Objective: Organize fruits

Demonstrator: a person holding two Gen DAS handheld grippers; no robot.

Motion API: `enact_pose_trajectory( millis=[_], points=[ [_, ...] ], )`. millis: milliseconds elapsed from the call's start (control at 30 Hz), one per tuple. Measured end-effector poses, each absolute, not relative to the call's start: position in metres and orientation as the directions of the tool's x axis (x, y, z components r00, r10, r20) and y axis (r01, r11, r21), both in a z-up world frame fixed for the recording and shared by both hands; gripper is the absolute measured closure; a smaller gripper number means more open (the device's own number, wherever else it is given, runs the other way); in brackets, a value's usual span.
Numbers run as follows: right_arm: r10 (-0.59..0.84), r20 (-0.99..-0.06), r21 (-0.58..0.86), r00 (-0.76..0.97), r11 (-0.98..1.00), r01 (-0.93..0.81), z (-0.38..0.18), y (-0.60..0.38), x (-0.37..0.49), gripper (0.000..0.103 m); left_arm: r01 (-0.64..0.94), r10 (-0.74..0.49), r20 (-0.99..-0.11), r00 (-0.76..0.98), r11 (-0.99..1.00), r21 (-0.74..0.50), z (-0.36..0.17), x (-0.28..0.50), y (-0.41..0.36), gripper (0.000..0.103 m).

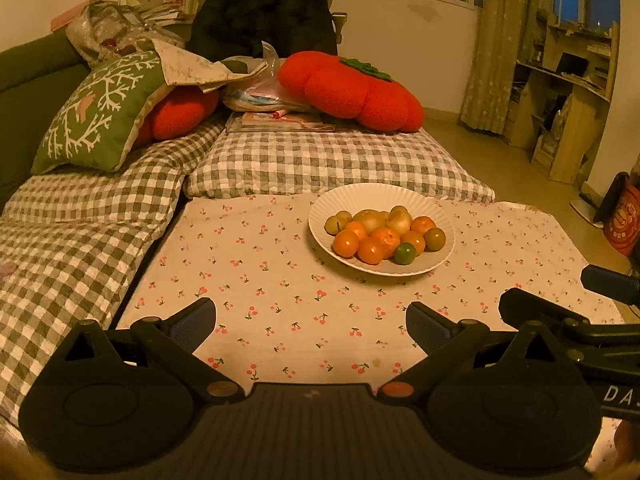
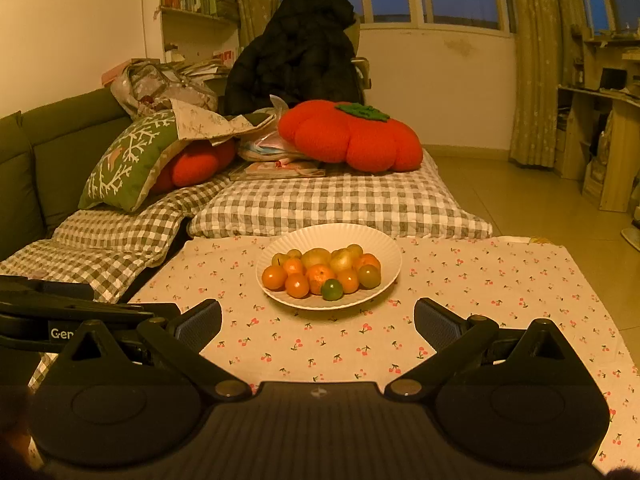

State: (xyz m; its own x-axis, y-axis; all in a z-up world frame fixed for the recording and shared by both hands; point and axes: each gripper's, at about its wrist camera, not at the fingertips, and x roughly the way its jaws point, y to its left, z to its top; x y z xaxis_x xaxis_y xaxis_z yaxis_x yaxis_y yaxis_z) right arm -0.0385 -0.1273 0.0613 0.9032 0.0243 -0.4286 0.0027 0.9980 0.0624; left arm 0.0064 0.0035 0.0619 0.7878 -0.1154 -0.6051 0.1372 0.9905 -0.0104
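Observation:
A white fluted plate [image 1: 324, 208] [image 2: 384, 248] stands at the far side of the cherry-print tablecloth [image 1: 260, 280] [image 2: 480, 280]. It holds several orange mandarins [image 1: 346, 243] [image 2: 274, 277], pale yellow-green fruits [image 1: 370, 219] [image 2: 316, 257] and one small green citrus [image 1: 405, 253] [image 2: 332, 290] at its front. My left gripper [image 1: 311, 318] is open and empty, above the cloth short of the plate. My right gripper [image 2: 318, 320] is open and empty, just in front of the plate. The right gripper's fingers [image 1: 560, 316] show at the right edge of the left wrist view.
Checked cushions [image 1: 320, 160] [image 2: 340, 204] lie behind the table. Two red pumpkin pillows [image 1: 352, 88] [image 2: 348, 136], a green pillow [image 1: 96, 116] and a black coat [image 2: 300, 52] sit further back. Wooden shelves [image 1: 560, 100] stand at the right. The left gripper's arm [image 2: 60, 312] crosses the left side.

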Motion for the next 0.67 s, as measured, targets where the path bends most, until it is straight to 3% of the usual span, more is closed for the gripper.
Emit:
enact_pose_trajectory(
  millis=[667],
  points=[
    [0.020,-0.433,0.055,0.901,0.998,0.004,0.0597,-0.1259,-0.0382,0.000,0.129,-0.099,-0.613,0.784,0.992,0.004,0.0611,0.0067,0.0049,0.010]
  ],
)
